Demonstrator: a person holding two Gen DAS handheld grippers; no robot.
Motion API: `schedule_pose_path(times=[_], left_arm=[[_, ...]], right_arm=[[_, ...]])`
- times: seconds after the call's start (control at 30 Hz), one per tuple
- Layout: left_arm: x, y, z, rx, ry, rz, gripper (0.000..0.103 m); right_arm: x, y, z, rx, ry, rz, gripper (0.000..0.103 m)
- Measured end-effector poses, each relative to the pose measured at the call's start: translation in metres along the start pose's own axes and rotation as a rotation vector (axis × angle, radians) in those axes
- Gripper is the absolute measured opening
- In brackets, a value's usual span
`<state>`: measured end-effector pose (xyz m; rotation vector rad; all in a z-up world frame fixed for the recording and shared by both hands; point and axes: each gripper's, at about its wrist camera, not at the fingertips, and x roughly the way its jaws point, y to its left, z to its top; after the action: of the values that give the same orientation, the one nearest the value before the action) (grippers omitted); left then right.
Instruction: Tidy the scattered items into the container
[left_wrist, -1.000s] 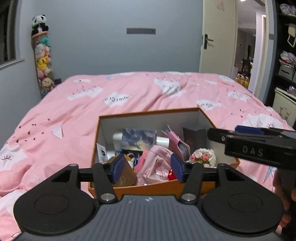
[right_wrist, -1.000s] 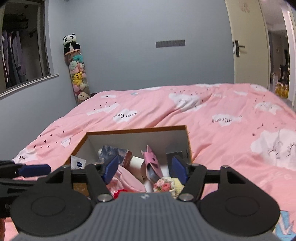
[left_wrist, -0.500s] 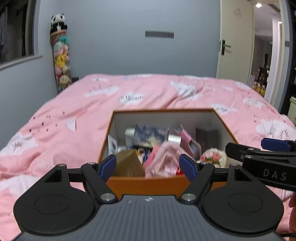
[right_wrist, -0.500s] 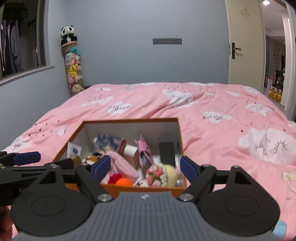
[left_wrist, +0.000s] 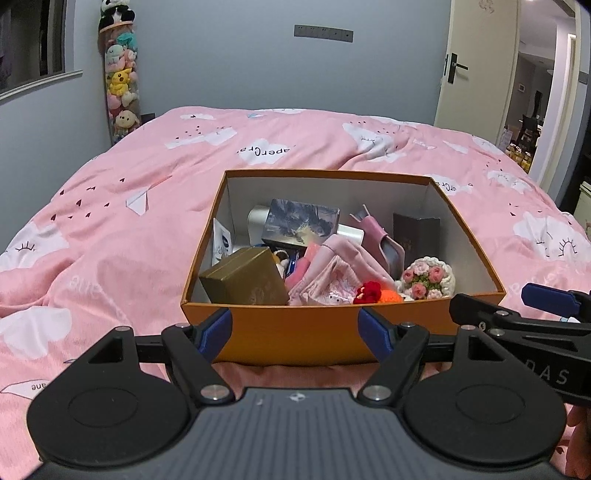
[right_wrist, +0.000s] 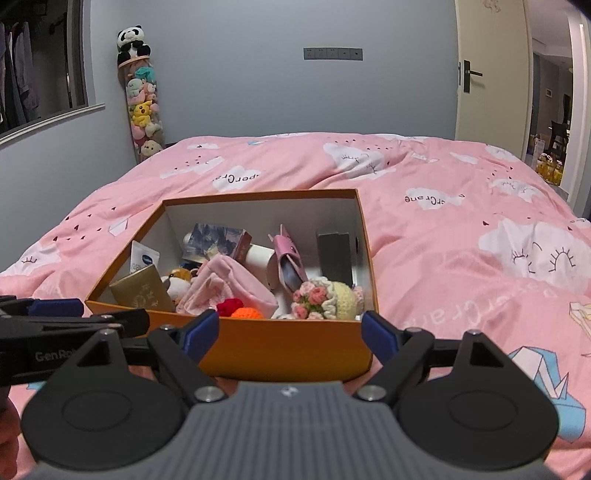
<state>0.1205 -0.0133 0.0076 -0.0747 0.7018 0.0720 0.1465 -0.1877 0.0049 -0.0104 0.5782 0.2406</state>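
Observation:
An orange cardboard box (left_wrist: 325, 192) with white inner walls sits on the bed, filled with small items. Among them are a gold box (left_wrist: 245, 278), a pink pouch (left_wrist: 332, 273), a crocheted flower bouquet (left_wrist: 428, 275), a dark picture box (left_wrist: 301, 221) and red and orange crochet balls (left_wrist: 369, 291). My left gripper (left_wrist: 295, 330) is open and empty, its fingertips framing the near wall of the box. Beside it my right gripper (right_wrist: 290, 334) is open and empty before the same box (right_wrist: 258, 210). Each gripper shows at the edge of the other's view.
The pink duvet (left_wrist: 129, 229) with cloud prints spreads all around the box. A tall tube of plush toys (left_wrist: 120, 81) stands in the far left corner. A cream door (left_wrist: 476, 66) and an open doorway lie to the far right.
Both grippers have opened wider and dropped back from above the box's contents to its near wall. Nothing is between either pair of fingers. The items in the box have not moved.

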Motion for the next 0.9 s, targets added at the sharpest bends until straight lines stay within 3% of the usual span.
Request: schedule_pose_path(times=[0.9], left_arm=[[0.0046, 0.0015, -0.0003, -0.009, 0.035, -0.003, 0.088]], right_arm=[[-0.0002, 0.0001, -0.0014, 0.002, 0.003, 0.000, 0.086]])
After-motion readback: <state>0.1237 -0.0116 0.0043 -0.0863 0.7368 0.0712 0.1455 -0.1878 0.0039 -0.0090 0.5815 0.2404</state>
